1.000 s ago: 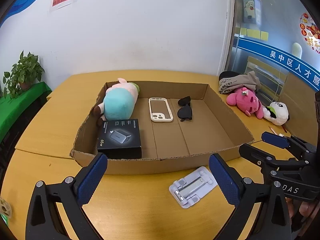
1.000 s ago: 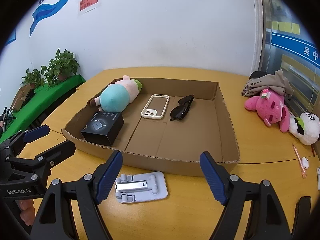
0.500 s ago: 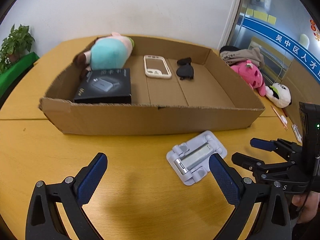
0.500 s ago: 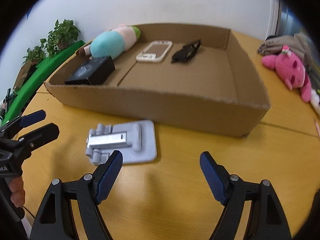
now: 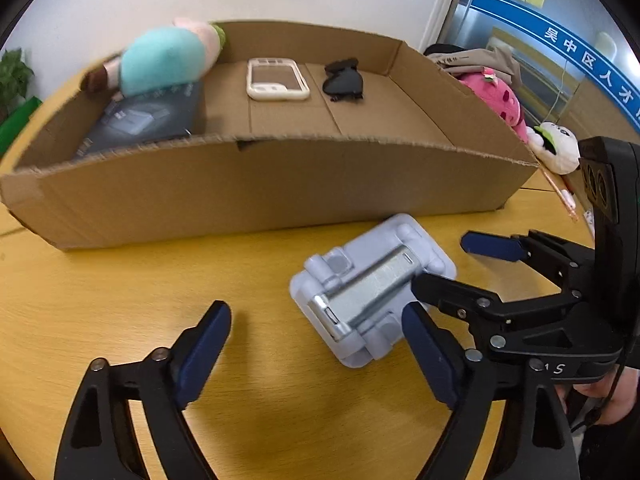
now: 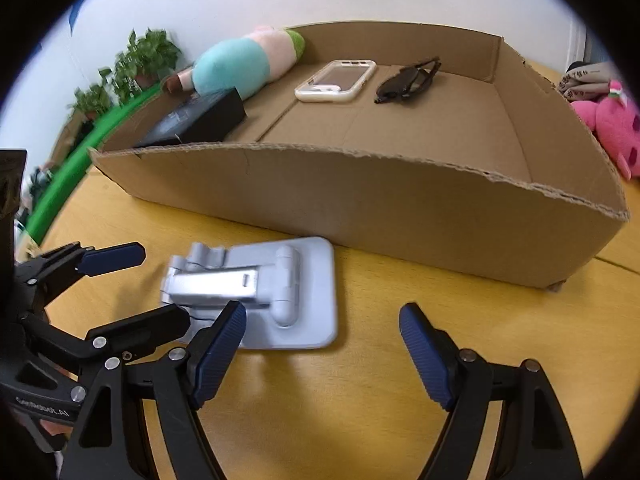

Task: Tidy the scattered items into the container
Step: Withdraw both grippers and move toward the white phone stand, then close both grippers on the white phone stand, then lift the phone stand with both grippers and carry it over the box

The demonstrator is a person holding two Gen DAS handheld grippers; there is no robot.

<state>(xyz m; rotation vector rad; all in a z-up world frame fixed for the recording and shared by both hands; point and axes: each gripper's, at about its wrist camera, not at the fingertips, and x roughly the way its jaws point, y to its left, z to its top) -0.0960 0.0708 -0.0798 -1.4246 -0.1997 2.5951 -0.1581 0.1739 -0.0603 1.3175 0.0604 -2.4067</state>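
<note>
Left: the left gripper [image 5: 316, 344] hangs low over the yellow table [image 5: 120, 300], jaws closing with only bare tabletop between them. Centre: a grey folding phone stand [image 6: 260, 288] lies flat on the table, just in front of the cardboard box [image 6: 360, 200], beside both grippers and touched by neither pad. Inside the box lie a plush toy [image 6: 244, 64], a black carton [image 6: 200, 118], a phone case [image 6: 336, 80] and sunglasses [image 6: 408, 80]. Right: the right gripper [image 6: 322, 346] stands open and empty.
</note>
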